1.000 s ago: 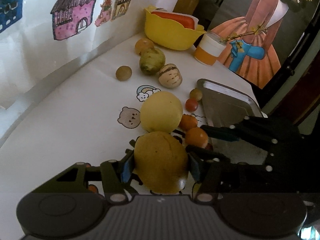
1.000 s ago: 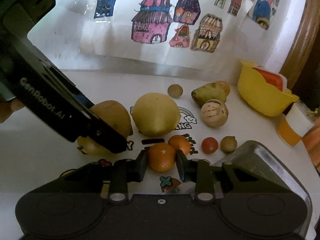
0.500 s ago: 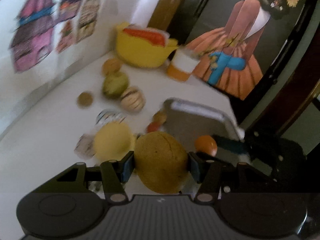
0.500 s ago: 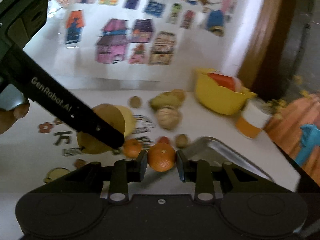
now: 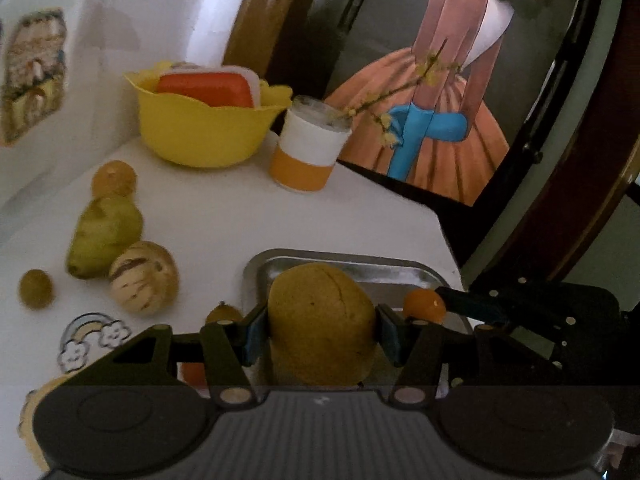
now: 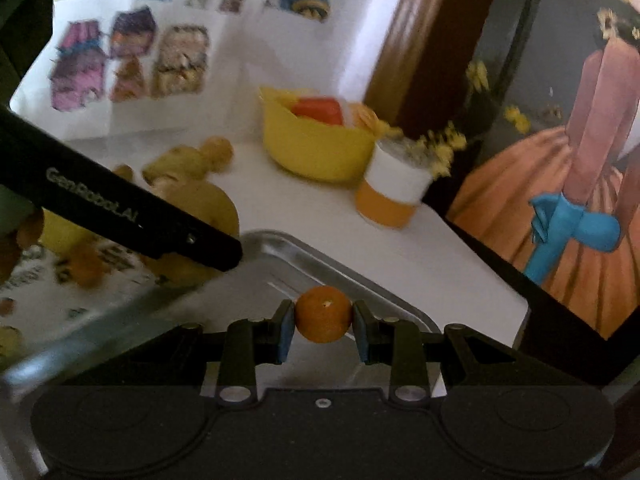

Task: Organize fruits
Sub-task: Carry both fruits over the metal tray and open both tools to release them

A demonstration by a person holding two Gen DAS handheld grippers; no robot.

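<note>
My left gripper [image 5: 320, 334] is shut on a large brownish-yellow fruit [image 5: 320, 324], held above the near-left part of the metal tray [image 5: 344, 262]. My right gripper [image 6: 323, 330] is shut on a small orange [image 6: 323, 319] and hangs over the same tray [image 6: 360, 280]; that orange [image 5: 424, 306] also shows in the left wrist view, just right of the big fruit. The left gripper's black body [image 6: 120, 216] crosses the right wrist view. On the white table lie a green pear [image 5: 102, 236], a striped pale melon [image 5: 144, 278], a small brown fruit [image 5: 35, 289] and an orange fruit [image 5: 114, 178].
A yellow bowl [image 5: 200, 132] with a red-lidded box stands at the back, beside an orange-and-white cup [image 5: 306, 152] holding a flowering twig. A painting [image 5: 432, 100] leans past the table's right edge. A sticker-covered wall [image 6: 132, 52] runs along the left. More small fruits [image 6: 86, 266] lie left of the tray.
Both grippers lifted their fruits off the table and swung right, over the metal tray. The large yellow fruit left on the table has slid out of the left wrist view.
</note>
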